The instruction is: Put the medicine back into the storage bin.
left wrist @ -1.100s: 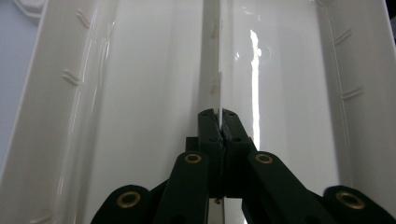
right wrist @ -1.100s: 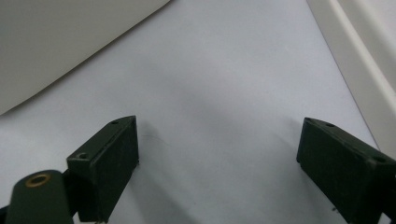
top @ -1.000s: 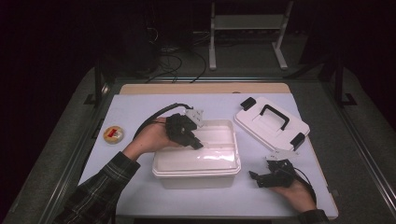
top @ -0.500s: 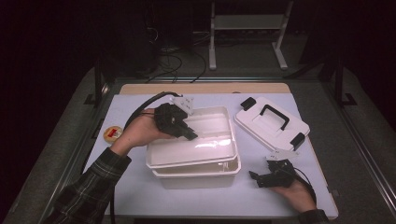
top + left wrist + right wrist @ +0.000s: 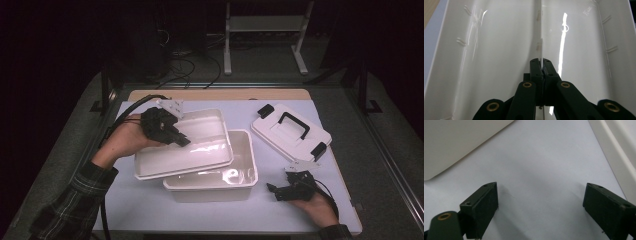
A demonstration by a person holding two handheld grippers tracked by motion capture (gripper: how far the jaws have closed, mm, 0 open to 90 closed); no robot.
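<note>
**Lifting the inner tray clear of the bin**

Jaws of the left gripper (image 5: 181, 141) are clamped on the near-left rim of a shallow white tray (image 5: 200, 150), which hangs tilted over a deeper white bin (image 5: 245, 172) near the middle of the surface (image 5: 125, 200). From the high view, the tray sits up and to the left of the bin, overlapping its far-left corner, and I cannot tell whether the two are touching there. A white lid (image 5: 290, 132) with a black handle lies far right, well apart from both. The right gripper (image 5: 274, 191) rests near the bin's right near corner, just beside it and holding nothing. My judgement: the step in hand is carrying the tray off the bin, so the left hand (image 5: 125, 142) should raise the tray until it is clear of the bin's rim before moving it sideways, and keep it from tilting further, since a pinch on one thin edge gives little control of the rest.

Left gripper view: the two black jaws meet tightly on a thin white wall of the tray (image 5: 541, 37), seen edge-on, with glossy white plastic on both sides. The plastic looks slick, so a steady squeeze and a slow move seem wise.

Right gripper view: the jaws stand wide apart over the bare pale surface (image 5: 544, 182), with the bin's rim (image 5: 614, 152) at the right edge. That gripper could steady the bin if it starts to shift.
</note>
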